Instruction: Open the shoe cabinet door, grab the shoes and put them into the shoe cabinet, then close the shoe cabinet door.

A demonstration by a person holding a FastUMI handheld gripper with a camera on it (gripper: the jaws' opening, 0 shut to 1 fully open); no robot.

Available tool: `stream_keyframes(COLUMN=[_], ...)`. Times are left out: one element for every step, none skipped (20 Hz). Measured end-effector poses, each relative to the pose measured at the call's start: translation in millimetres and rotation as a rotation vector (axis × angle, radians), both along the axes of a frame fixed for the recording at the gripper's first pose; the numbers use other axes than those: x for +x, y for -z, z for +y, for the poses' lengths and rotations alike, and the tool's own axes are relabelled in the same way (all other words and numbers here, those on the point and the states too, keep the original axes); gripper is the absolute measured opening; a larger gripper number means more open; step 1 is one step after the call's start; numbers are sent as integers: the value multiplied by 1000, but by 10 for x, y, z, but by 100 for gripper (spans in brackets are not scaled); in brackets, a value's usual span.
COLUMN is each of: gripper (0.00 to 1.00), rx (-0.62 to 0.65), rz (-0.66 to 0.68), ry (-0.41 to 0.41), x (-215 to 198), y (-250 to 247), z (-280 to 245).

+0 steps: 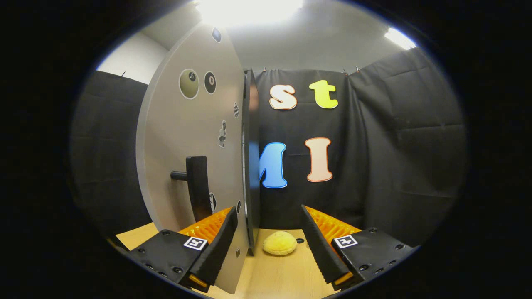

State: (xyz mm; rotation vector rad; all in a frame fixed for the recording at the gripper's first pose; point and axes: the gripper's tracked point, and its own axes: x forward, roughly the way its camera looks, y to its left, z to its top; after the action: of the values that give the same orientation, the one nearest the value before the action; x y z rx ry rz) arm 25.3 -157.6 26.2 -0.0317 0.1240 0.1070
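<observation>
The grey shoe cabinet door, dotted with small stickers, stands swung out and I see it nearly edge-on. Its black handle sticks out from the face just beyond my left finger. The door's lower free edge runs down between my two fingers, close to the left one. My gripper is open, and I cannot tell whether a finger touches the door. A fluffy yellow shoe lies on the wooden table between the fingers, a little ahead of them, to the right of the door.
A dark upright panel stands right behind the door's edge. Black booth cloth hangs behind and on both sides. A small dark dot sits on the table beside the shoe.
</observation>
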Motion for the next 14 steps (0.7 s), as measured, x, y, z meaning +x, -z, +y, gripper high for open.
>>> stream_keyframes(gripper=[95,95,95,95,95,95,95,95,95,95,95,95,95,95], rx=[3,12,24,33,28,15,2,-7,-4,4,15,30,44,55], rz=[5,13,18,20,24,23,15,8,6,8,7,5,8,10], ry=[7,10,11,9,6,6,9,13,13,9,2,-5,-12,-17], x=[-3,-13,-73,-110,-136,-157,-166,-167,-159,-155,-149,-148,-148,-154], y=[15,35,45,46,59,58,41,34,49,64,73,87,111,133], z=[55,129,220,309,398,471,531,601,676,762,855,950,1040,1124])
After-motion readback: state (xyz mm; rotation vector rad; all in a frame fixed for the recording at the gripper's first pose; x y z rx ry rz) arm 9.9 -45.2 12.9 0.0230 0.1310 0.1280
